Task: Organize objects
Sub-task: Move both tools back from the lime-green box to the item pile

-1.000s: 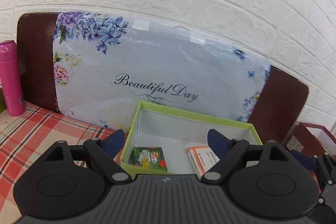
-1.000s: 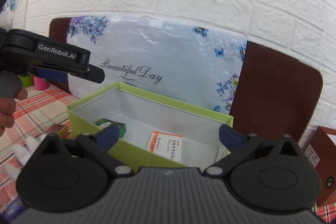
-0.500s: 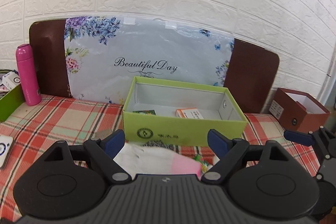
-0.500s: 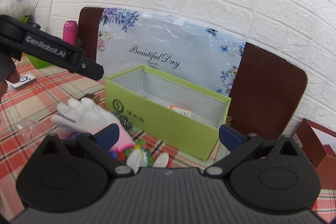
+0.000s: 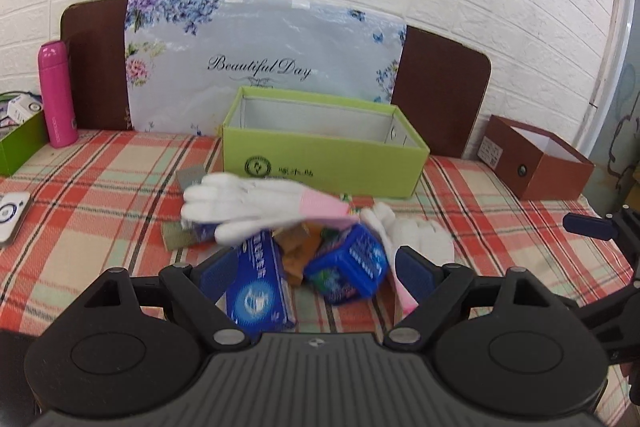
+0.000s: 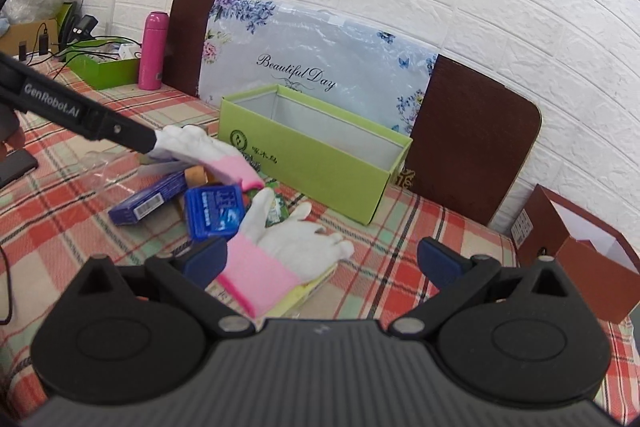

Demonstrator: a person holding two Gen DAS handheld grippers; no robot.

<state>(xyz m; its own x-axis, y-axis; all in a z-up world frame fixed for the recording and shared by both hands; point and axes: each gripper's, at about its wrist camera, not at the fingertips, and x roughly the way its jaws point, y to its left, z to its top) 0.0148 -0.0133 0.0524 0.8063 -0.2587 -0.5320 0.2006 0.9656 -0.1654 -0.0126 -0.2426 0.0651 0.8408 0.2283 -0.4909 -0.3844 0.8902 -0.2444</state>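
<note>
Above the glove pile (image 5: 304,247), both hand-held grippers have pulled back.

A green box (image 5: 324,163) stands open on the checked table (image 5: 100,195), its long side facing out, just behind a small heap. On top of the heap lies a white glove with a pink cuff (image 5: 256,205), fingers pointing left. A second white glove (image 6: 280,247) lies at the heap's right edge. Under and between them sit a long blue carton (image 5: 256,287) and a squat blue box (image 5: 348,267), both tilted
</note>
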